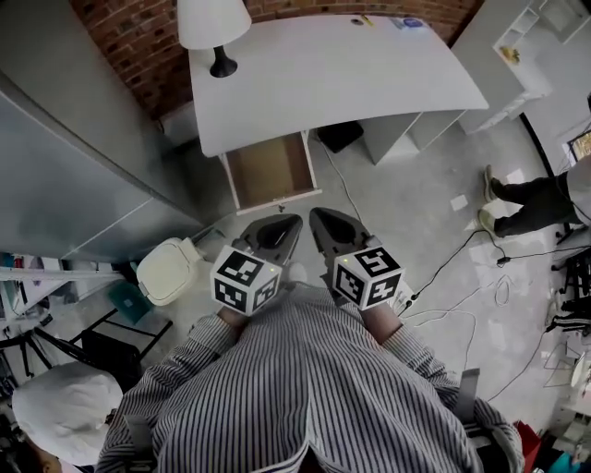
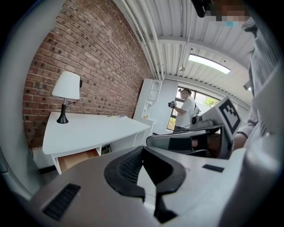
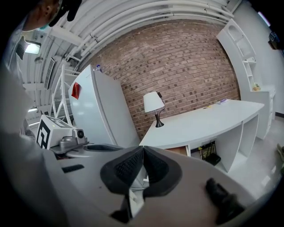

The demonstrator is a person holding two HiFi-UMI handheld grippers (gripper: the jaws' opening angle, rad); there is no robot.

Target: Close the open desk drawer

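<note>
My left gripper point(image 2: 143, 148) and right gripper point(image 3: 143, 148) each have their jaws pressed together with nothing between them. They hover side by side in front of the desk point(image 1: 342, 69), well short of it and touching nothing. The drawer point(image 1: 270, 171) stands out toward me from under the desk's lamp end, its wood-coloured inside bare as far as I can see. I judge it a stiff, light box that should slide home with little force. It needs no grip: I would set my closed tips against the middle of its white front panel point(image 1: 277, 199) and push squarely toward the desk, so it does not skew. I count one desk, one open drawer, one lamp point(image 1: 214, 28) and two grippers.
</note>
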